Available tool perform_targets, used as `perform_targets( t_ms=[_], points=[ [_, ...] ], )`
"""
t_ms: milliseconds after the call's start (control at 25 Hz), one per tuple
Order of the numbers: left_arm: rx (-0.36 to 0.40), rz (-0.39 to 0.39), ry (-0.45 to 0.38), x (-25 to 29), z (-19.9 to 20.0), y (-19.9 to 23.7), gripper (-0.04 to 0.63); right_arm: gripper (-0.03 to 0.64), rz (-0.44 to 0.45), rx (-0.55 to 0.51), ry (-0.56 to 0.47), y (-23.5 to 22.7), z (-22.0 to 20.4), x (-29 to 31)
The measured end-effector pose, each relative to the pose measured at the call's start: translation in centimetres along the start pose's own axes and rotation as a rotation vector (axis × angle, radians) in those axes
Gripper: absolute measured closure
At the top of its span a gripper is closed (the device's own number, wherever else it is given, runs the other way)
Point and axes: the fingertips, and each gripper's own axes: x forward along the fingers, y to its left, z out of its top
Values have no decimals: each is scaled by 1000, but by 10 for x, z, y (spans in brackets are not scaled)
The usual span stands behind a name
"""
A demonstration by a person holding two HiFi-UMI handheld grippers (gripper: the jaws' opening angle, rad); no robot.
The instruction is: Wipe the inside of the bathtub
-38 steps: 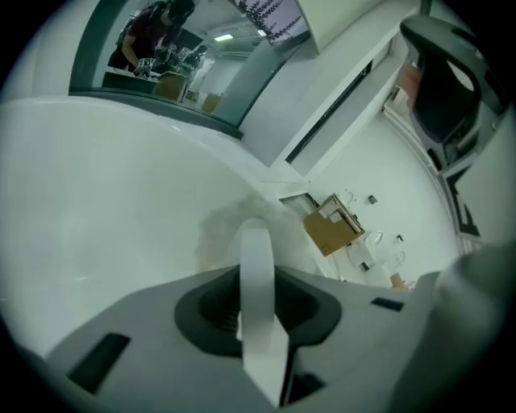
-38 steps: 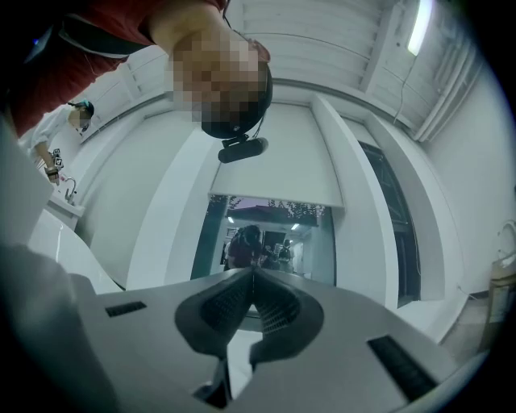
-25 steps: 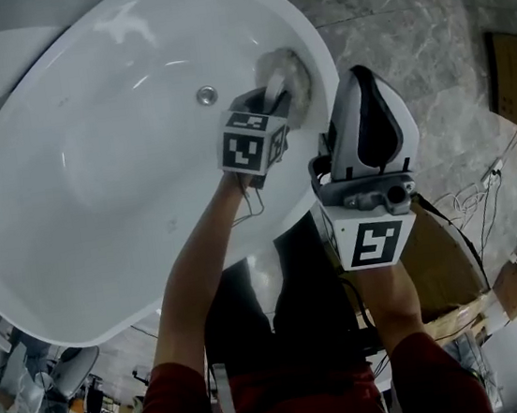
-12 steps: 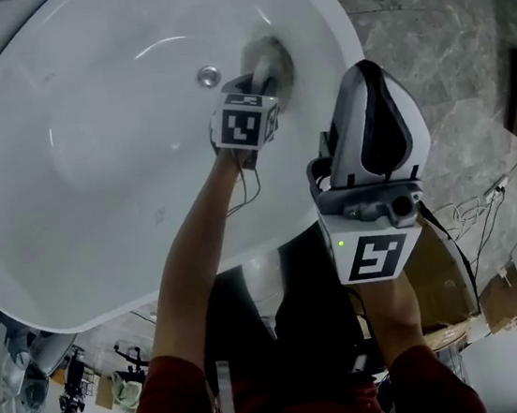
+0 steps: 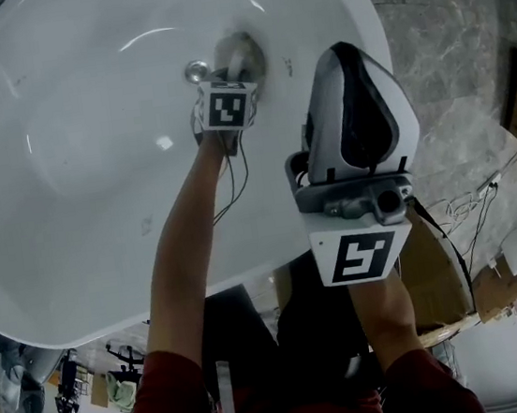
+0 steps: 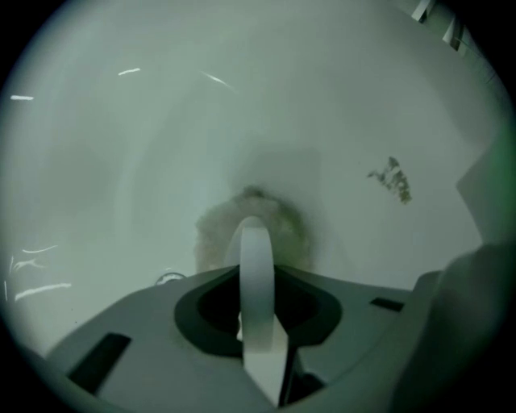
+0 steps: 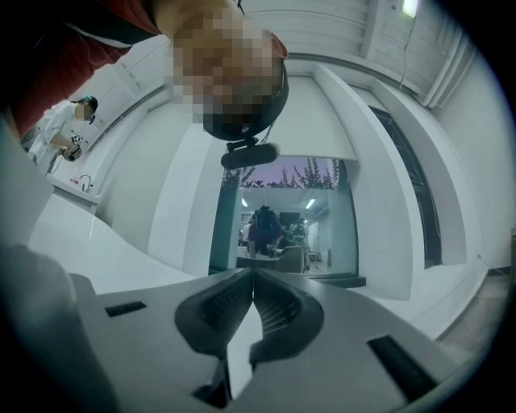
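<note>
While the left gripper (image 6: 256,242) is clamping shut on a white strip of the cloth (image 6: 211,240) and pressing its fuzzy pad against the inside of the tub (image 5: 72,150), just beside the drain (image 5: 196,69), the wiping is looking under way rather than finished. A dark smudge (image 6: 392,179) is sitting on the wall near the cloth but apart from it, so I am judging that at least that patch is waiting to be wiped. The wide floor of the tub is giving no sign either way of having been cleaned. The right gripper (image 7: 251,278) is taking no part: it is being held up near the rim, pointing upward, its jaws meeting on nothing. Much is proving hard to read: the left gripper's body is covering most of the cloth in the head view, the frame is cutting off the tub's far ends, and the glossy white is hiding any wet or wiped streaks
</note>
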Motion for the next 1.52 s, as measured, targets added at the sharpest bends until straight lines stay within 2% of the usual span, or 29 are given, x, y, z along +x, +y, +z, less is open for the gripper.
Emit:
perform_targets(
  t_ms=[160, 320, 440, 640, 880, 1120, 1520],
  points=[
    [34, 64, 36, 9, -7, 21, 506, 604, 4, 10, 47, 9, -28, 12],
    [1, 35, 88, 33, -27, 26, 506, 604, 40, 12, 99, 25, -55, 24],
    [-7, 39, 97, 41, -30, 32, 506, 604, 53, 13, 125, 30, -67, 24],
    [-22, 60, 116, 46, -30, 38, 506, 604, 60, 18, 132, 34, -71, 20],
    [-83, 88, 113, 34, -28, 35, 506, 604, 88, -5, 129, 35, -57, 16],
    [-147, 77, 38, -20, -15, 21, 506, 604, 67, -11, 121, 22, -21, 7],
    [-186, -51, -223, -161, 64, -43, 506, 604, 18, -36, 41, 10, 86, 6]
  ],
)
